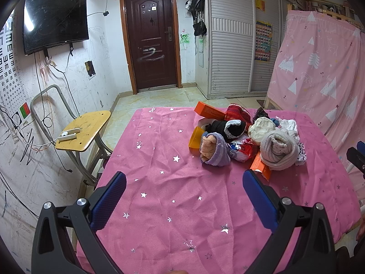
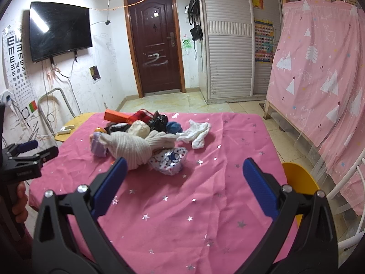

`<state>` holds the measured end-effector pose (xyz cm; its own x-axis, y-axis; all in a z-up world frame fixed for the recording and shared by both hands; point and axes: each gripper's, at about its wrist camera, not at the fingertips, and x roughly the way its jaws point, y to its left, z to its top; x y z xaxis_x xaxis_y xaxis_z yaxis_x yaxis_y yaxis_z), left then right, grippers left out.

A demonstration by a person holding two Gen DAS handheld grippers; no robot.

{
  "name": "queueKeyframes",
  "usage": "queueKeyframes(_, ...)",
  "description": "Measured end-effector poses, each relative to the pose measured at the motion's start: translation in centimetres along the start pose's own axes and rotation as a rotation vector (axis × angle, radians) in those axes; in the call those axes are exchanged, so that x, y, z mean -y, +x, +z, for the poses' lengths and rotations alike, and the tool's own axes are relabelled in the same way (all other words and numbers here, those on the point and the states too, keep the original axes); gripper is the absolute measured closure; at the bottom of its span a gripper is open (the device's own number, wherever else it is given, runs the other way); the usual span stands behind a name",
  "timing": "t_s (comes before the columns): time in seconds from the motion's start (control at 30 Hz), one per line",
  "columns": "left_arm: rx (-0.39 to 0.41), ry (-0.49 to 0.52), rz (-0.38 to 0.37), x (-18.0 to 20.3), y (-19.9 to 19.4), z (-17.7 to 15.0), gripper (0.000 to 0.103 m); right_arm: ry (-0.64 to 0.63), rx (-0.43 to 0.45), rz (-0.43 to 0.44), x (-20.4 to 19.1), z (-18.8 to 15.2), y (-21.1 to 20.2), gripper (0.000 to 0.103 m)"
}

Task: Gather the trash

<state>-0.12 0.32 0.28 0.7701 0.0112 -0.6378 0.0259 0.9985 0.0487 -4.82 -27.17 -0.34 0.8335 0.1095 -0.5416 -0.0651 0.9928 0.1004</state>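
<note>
Since trash is mixed in with rolled socks, the pile on the pink star-printed tablecloth [image 1: 173,182] has to be sorted by eye before anything is gripped. The likely trash is judged to be the crumpled red-and-white foil wrapper [image 1: 242,149] at the near middle of the heap, the flat orange cardboard box [image 1: 260,167] wedged under the rolled grey ribbed sock [image 1: 277,151], a second orange cardboard box [image 1: 208,111] at the far edge, and the crinkled spotted plastic wrapper [image 2: 170,158] at the near right side. An orange plastic cup [image 1: 195,139] lies on its side against the rolled purple sock [image 1: 214,151].

The left gripper [image 1: 184,182] is held above bare cloth with its blue-padded fingers spread wide and nothing between them; the right gripper [image 2: 184,167] is likewise wide and empty, near the spotted wrapper.

For a clean pick, one loose item at the pile's edge is best taken first. The spotted wrapper should be approached low, the fingers straddling its raised crumple, so that the tablecloth is not pinched and the grey sock is not dragged along.
</note>
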Motion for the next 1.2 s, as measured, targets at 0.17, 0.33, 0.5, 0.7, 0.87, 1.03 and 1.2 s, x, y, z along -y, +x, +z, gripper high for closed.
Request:
queueKeyframes(0.17, -0.014, 0.0, 0.006, 0.4, 0.5, 0.0, 0.009, 0.001, -0.01, 0.006, 0.0, 0.1, 0.6, 0.006)
queueKeyframes(0.33, -0.038, 0.002, 0.004, 0.6, 1.9, 0.0, 0.009, 0.007, -0.034, 0.027, 0.5, 0.1, 2.4, 0.006)
queueKeyframes(0.5, -0.064, -0.003, -0.048, 0.8, 3.0, 0.6, 0.009, -0.005, -0.074, 0.09, 0.3, 0.1, 4.3, 0.006)
queueKeyframes(0.7, -0.064, 0.016, -0.1, 1.8, 3.8, 2.2, 0.013, -0.07, -0.076, 0.182, -0.9, 0.6, 5.2, 0.006)
queueKeyframes(0.87, -0.122, -0.009, -0.123, 2.5, 6.4, 3.6, 0.03, -0.104, -0.078, 0.247, -1.7, 1.5, 5.8, 0.011)
queueKeyframes(1.03, -0.159, -0.001, -0.13, 3.2, 8.9, 4.3, 0.039, -0.144, -0.114, 0.302, -3.0, 2.1, 7.3, 0.026)
queueKeyframes(1.2, -0.197, -0.001, -0.147, 3.7, 11.0, 4.3, 0.039, -0.169, -0.146, 0.337, -4.2, 2.5, 8.7, 0.026)
